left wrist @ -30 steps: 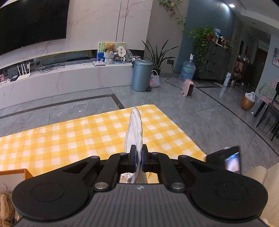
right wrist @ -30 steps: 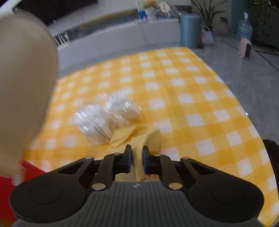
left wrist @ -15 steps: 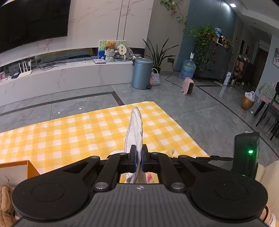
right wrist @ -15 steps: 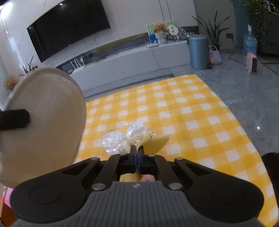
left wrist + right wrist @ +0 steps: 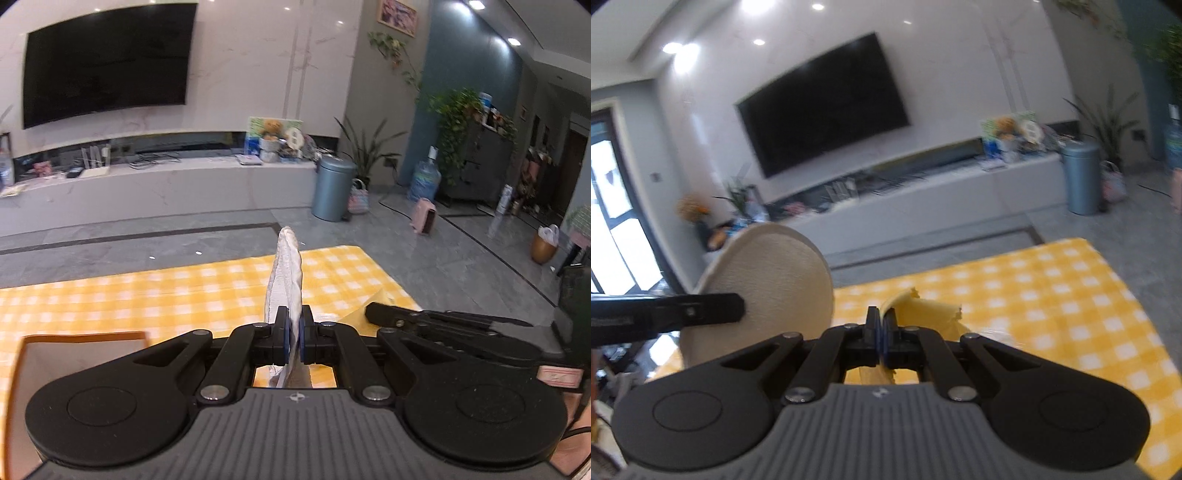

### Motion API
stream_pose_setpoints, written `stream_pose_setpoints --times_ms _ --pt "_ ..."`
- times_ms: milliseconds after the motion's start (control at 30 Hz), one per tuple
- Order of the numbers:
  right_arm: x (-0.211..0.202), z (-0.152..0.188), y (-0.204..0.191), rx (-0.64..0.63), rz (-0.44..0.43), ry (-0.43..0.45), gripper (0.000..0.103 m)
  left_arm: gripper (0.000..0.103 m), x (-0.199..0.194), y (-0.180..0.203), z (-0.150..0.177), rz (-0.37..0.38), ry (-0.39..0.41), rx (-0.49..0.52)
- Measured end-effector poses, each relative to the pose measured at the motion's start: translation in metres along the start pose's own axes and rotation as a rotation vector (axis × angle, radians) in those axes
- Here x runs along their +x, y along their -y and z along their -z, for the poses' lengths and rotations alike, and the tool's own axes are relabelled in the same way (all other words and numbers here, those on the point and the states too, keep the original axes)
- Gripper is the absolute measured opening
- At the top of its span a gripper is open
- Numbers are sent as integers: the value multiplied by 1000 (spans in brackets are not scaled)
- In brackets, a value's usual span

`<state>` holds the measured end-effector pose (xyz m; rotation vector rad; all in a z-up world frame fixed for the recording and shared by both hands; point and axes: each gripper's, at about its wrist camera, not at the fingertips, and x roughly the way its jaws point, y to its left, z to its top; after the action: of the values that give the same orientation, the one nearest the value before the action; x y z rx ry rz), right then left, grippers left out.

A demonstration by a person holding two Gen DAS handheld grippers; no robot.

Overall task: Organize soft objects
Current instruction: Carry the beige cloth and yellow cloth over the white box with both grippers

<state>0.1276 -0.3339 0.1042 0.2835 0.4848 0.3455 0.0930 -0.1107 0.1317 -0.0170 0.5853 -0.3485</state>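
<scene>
While both grippers sit above the checked worktop, L gripper is clamped on beige pad, edge-on, long axis toward 12; R gripper pinches yellow cloth. Orange box at L's 9 o'clock, nearer L.

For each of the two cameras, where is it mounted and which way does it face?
Left wrist: sits on the left gripper, looking along its jaws, shut on a beige pad, over the checked tablecloth toward the TV; right gripper at right.
Right wrist: sits on the right gripper, jaws shut on a yellow cloth, facing the same wall.
Shared: TV, tablecloth, bin, pad.
</scene>
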Motion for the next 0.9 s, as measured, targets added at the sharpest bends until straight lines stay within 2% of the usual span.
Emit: stream_pose_setpoints --times_ms 267,500,667,800,900 --pt "-10 0 -62 -63 -120 31 0 5 -48 -52 16 -135 81 -58" --pt "-2 5 -130 -173 -218 -13 0 5 -66 -89 42 -253 114 -117" --pt "21 16 -181 -266 -241 -57 0 5 -60 -114 59 -305 98 -155" --pt "47 32 -219 -349 -180 -95 0 5 -55 -127 70 -409 71 -135" --pt "73 45 -235 -391 -169 -152 0 5 -48 -135 78 -398 49 -126"
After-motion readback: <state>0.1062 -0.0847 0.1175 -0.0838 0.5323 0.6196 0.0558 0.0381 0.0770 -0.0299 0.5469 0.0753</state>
